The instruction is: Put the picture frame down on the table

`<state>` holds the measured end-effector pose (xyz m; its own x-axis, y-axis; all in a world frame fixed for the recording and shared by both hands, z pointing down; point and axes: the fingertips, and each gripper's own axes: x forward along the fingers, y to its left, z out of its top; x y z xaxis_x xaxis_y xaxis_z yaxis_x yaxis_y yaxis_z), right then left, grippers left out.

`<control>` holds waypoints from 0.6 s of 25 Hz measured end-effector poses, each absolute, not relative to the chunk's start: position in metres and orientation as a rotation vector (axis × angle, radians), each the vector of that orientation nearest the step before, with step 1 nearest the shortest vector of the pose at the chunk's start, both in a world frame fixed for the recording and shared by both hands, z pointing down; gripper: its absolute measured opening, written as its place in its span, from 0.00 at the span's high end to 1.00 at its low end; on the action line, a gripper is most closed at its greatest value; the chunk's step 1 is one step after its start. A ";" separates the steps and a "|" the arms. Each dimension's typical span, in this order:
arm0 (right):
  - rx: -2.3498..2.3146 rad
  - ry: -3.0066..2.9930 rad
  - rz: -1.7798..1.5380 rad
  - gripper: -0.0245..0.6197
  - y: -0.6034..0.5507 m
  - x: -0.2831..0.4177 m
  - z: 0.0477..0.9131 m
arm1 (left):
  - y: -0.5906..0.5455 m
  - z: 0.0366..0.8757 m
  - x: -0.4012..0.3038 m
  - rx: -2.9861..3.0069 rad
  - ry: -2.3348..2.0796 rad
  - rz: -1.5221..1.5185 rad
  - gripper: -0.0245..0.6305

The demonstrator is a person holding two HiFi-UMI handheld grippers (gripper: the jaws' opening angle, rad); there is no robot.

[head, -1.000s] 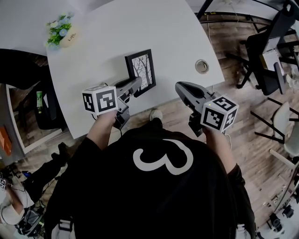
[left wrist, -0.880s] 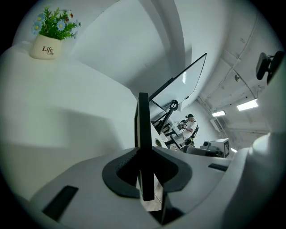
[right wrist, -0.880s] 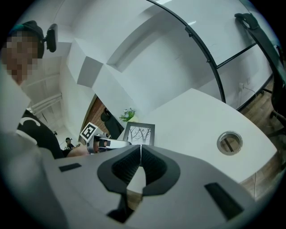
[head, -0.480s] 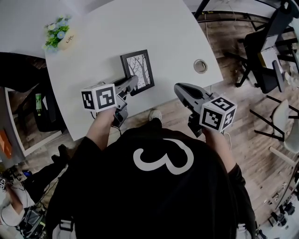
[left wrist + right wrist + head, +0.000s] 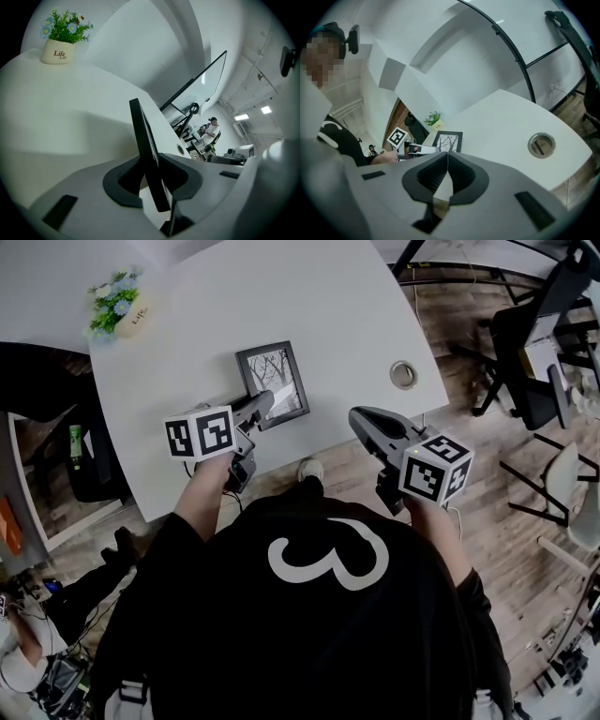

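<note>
Left gripper [image 5: 265, 401] reaches forward and down over the front part of the counter [image 5: 319, 306], cube toward the body. Right gripper [image 5: 360, 415] is held to its right, just off the counter's edge, its fingers [image 5: 461, 176] clenched on nothing.

Frame [image 5: 273, 381] sits low on the counter, its near edge between the left fingers [image 5: 180, 174]. These have just been opening, yet both tips touch its faces; no gap seen.

Left gripper view: frame edge-on only, pot [image 5: 57, 50] behind. Right gripper view: the tree print's face, plus hole [image 5: 541, 144]. Whether the frame lies fully flat, cannot tell.
</note>
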<state>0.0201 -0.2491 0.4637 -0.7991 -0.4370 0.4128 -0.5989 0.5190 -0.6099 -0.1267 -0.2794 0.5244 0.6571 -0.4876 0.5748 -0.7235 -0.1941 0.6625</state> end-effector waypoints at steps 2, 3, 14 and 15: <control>0.883 -2.550 1.151 0.92 -0.250 0.021 0.465 | -0.280 0.527 -0.127 1.849 -0.964 0.305 0.82; 0.882 -2.550 1.152 0.93 -0.251 0.020 0.466 | -0.280 0.528 -0.127 1.851 -0.968 0.316 0.82; 0.856 -2.551 1.157 0.92 -0.255 0.013 0.469 | -0.279 0.542 -0.135 1.827 -1.003 0.401 0.77; 0.853 -2.549 1.162 0.92 -0.256 0.013 0.471 | -0.279 0.544 -0.136 1.825 -1.008 0.412 0.77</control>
